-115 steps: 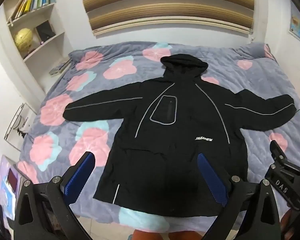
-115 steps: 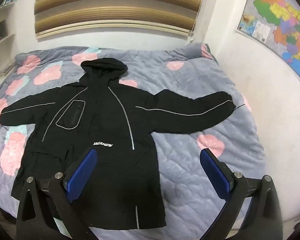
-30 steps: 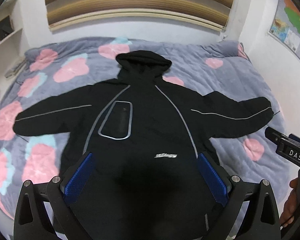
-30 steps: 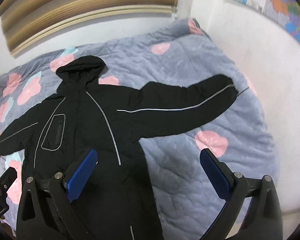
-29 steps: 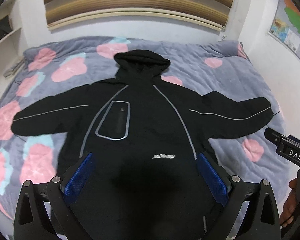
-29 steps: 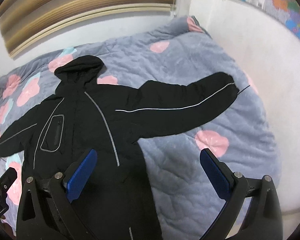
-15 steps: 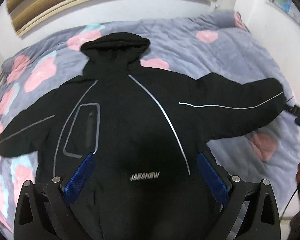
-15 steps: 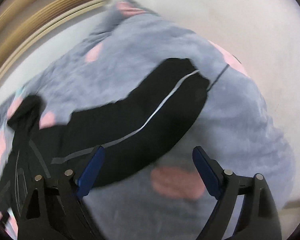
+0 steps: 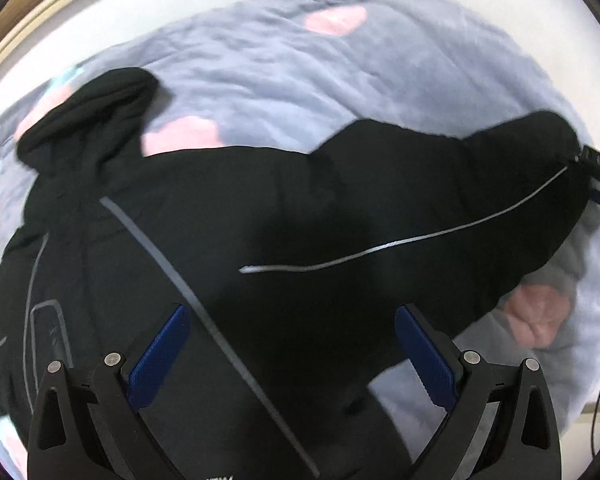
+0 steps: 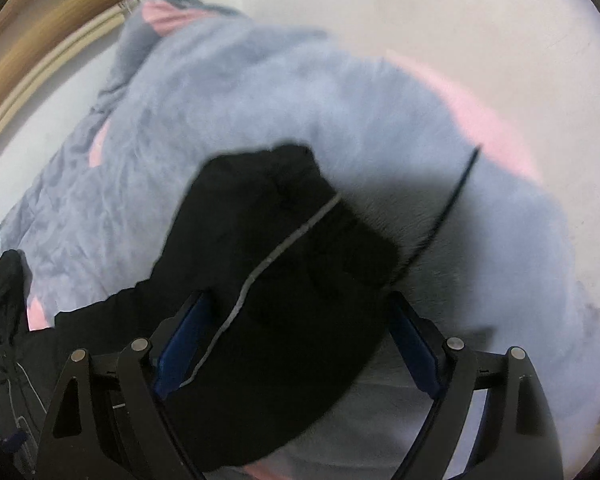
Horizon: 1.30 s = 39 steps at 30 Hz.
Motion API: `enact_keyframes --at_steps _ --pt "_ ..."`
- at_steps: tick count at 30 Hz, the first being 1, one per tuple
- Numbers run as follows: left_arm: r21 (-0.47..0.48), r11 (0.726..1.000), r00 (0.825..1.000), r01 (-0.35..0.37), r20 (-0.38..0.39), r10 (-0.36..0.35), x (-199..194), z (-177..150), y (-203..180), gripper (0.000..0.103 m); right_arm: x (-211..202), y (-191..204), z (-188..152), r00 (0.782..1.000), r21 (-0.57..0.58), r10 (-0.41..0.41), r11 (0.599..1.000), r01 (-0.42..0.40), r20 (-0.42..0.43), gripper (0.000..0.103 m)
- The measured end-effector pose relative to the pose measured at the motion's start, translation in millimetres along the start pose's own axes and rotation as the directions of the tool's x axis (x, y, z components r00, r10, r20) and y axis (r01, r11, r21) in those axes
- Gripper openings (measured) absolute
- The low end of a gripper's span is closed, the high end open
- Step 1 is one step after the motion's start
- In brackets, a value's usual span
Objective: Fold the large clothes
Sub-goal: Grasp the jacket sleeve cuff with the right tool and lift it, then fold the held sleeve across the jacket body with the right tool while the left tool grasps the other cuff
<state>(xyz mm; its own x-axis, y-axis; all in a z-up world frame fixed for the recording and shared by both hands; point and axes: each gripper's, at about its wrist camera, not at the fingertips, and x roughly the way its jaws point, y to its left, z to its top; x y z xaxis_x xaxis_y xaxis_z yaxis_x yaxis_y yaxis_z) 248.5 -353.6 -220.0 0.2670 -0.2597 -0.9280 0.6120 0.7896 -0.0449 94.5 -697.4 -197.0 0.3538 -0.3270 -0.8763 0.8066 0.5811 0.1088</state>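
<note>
Fingers of the right gripper (image 10: 296, 344), just closing but not yet pinching, should bite the black padded jacket's cuff (image 10: 300, 248) squarely, left gripper (image 9: 296, 356) wide open, empty.

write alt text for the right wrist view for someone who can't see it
A black jacket sleeve with a thin grey stripe lies on a grey-and-pink bedspread, its cuff end between the blue pads of the right claw, which has just been closing and does not yet pinch it.

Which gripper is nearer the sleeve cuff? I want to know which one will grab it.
Right. The right gripper straddles the cuff, jaws closing. The left gripper hovers over the jacket's chest, open.
</note>
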Motion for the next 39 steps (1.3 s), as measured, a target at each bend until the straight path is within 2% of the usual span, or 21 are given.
enact_keyframes --at_steps 1,3,5,6,7,10,12,15,16,18,20,23,27,29,34,39 --pt "0.011 1.000 1.000 0.006 -0.004 -0.006 6.7 3.7 -5.1 0.102 4.2 1.6 -1.9 1.000 -0.003 0.022 1.000 -0.022 -0.015 0.067" --pt "0.028 1.000 1.000 0.010 -0.009 -0.010 16.5 9.2 -12.6 0.102 4.5 8.6 -4.7 0.999 -0.032 0.041 0.999 -0.042 -0.028 0.030" --pt "0.045 0.999 1.000 0.012 -0.002 -0.012 24.0 14.2 -17.6 0.102 -10.8 14.1 -7.9 0.994 -0.043 0.108 0.993 -0.109 -0.016 0.018" --pt "0.050 0.999 1.000 0.016 0.000 -0.016 27.5 17.1 -19.2 0.102 -24.6 16.3 -8.3 0.988 -0.047 0.152 0.987 -0.151 0.001 0.016" --pt "0.054 0.998 1.000 0.027 0.002 -0.027 31.3 20.4 -20.5 0.102 -35.8 17.2 -8.5 0.985 -0.054 0.170 0.984 -0.169 0.019 0.015" --pt "0.043 0.995 0.996 0.092 -0.009 -0.091 46.0 33.8 -25.6 0.102 -81.7 17.3 -9.4 0.985 -0.113 0.109 0.989 -0.094 0.134 0.014" --pt "0.026 0.988 0.989 0.149 -0.016 -0.149 57.9 42.1 -32.1 0.102 -92.8 5.8 -8.5 0.980 -0.095 0.113 0.991 -0.099 0.161 0.014" --pt "0.021 0.982 0.980 0.190 -0.061 -0.188 82.7 46.4 -45.1 0.102 -67.2 -5.5 -8.5 0.992 -0.061 0.085 0.995 -0.079 0.097 0.013" --pt "0.027 0.982 0.980 0.184 -0.083 -0.182 93.5 45.8 -49.1 0.102 -50.8 -6.5 -10.9 0.995 -0.044 0.081 0.996 -0.079 0.056 0.013" --pt "0.047 0.991 0.983 0.128 -0.137 -0.121 119.7 40.8 -54.0 0.102 -21.1 -9.4 -15.6 0.998 -0.015 0.062 0.998 -0.062 -0.010 0.013" --pt "0.072 0.991 0.985 0.113 -0.139 -0.102 128.6 36.4 -55.3 0.102 0.4 -13.2 -19.2 0.998 0.005 0.031 1.000 -0.031 -0.049 0.013" --pt "0.082 0.987 0.983 0.136 -0.132 -0.125 115.9 36.2 -51.7 0.102 7.5 -14.1 -17.0 0.997 0.021 0.015 1.000 -0.013 -0.069 0.013" --pt "0.020 0.982 0.980 0.188 -0.068 -0.186 75.7 32.5 -21.6 0.102 -5.2 3.3 -15.5 0.998 -0.035 -0.029 0.999 0.027 -0.060 0.013" --pt "-0.015 0.979 0.979 0.204 -0.024 -0.204 52.2 26.7 0.3 0.102 -22.5 16.9 -20.1 0.999 -0.055 -0.006 0.998 0.004 -0.033 0.013" --pt "-0.092 0.982 0.985 0.166 0.060 -0.160 0.6 -1.2 64.3 0.102 -67.8 77.0 -34.8 0.997 -0.176 0.067 0.982 -0.061 0.028 0.013" --pt "-0.182 0.981 0.994 0.061 0.097 -0.044 -43.6 -36.5 138.7 0.102 -98.1 165.4 -73.1 0.982 -0.326 0.187 0.929 -0.172 0.014 0.013"
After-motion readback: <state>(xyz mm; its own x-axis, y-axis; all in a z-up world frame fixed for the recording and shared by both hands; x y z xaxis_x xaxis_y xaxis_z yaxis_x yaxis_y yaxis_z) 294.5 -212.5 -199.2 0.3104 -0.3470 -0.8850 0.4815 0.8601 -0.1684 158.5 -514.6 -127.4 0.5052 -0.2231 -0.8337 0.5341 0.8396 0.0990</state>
